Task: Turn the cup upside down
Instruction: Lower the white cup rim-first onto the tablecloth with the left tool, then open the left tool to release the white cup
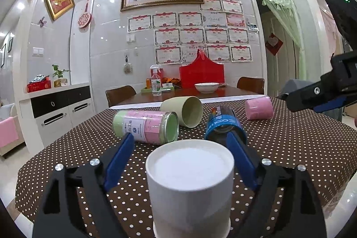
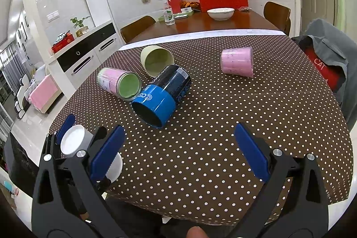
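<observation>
White cup (image 1: 189, 184) stands upside down, flat base upward, on the polka-dot tablecloth (image 1: 290, 148), between the spread blue pads of the left gripper (image 1: 181, 162), which do not touch it. Beyond the white cup lie four cups on their sides: a pink-and-green cup (image 1: 146, 126), a pale green cup (image 1: 183, 110), a blue-and-black cup (image 1: 224, 124) and, farthest right, a pink cup (image 1: 260, 108). Right gripper (image 2: 178, 151) hovers with jaws wide apart, holding nothing, right of the white cup.
</observation>
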Demonstrator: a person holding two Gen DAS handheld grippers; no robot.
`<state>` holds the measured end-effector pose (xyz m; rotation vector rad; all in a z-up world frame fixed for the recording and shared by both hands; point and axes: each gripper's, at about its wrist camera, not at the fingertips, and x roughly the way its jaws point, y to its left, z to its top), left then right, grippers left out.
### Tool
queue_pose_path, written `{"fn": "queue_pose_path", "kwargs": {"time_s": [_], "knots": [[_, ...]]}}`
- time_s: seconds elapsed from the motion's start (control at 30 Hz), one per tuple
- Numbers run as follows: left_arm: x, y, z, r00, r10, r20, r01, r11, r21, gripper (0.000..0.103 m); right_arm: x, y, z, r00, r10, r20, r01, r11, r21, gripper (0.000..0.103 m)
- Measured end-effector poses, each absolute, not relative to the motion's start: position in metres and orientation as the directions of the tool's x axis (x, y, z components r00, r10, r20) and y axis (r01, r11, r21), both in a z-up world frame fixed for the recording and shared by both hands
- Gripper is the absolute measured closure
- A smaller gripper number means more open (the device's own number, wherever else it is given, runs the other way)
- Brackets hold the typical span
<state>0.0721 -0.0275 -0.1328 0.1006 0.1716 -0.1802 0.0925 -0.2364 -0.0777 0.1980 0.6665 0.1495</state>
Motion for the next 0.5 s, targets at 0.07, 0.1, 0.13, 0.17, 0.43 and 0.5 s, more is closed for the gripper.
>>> {"fn": "queue_pose_path", "kwargs": {"time_s": [0.07,0.1,0.13,0.17,0.43,0.5], "knots": [[0.071,-0.027,-0.131,0.969,-0.169,-0.178,0.186,0.979,0.084,0.02,0.092,-0.236,-0.077,0.778,0.2,-0.596,-0.074,0.97,0.229,0.006],[0.07,-0.027,-0.131,0.969,-0.171,-0.176,0.188,0.979,0.084,0.02,0.091,-0.236,-0.077,0.778,0.201,-0.595,-0.074,0.97,0.23,0.006],[0.069,-0.027,-0.129,0.969,-0.175,-0.174,0.192,0.978,0.086,0.02,0.091,-0.236,-0.076,0.779,0.2,-0.595,-0.073,0.97,0.231,0.006],[0.067,-0.027,-0.129,0.969,-0.178,-0.172,0.195,0.977,0.09,0.02,0.091,-0.236,-0.076,0.779,0.201,-0.594,-0.073,0.97,0.232,0.006],[0.054,-0.025,-0.115,0.965,-0.179,-0.192,0.198,0.976,0.088,0.02,0.085,-0.232,-0.071,0.787,0.212,-0.58,-0.084,0.967,0.239,0.006],[0.053,-0.024,-0.11,0.964,-0.173,-0.202,0.194,0.977,0.085,0.019,0.082,-0.23,-0.068,0.792,0.215,-0.572,-0.087,0.966,0.243,0.006]]}}
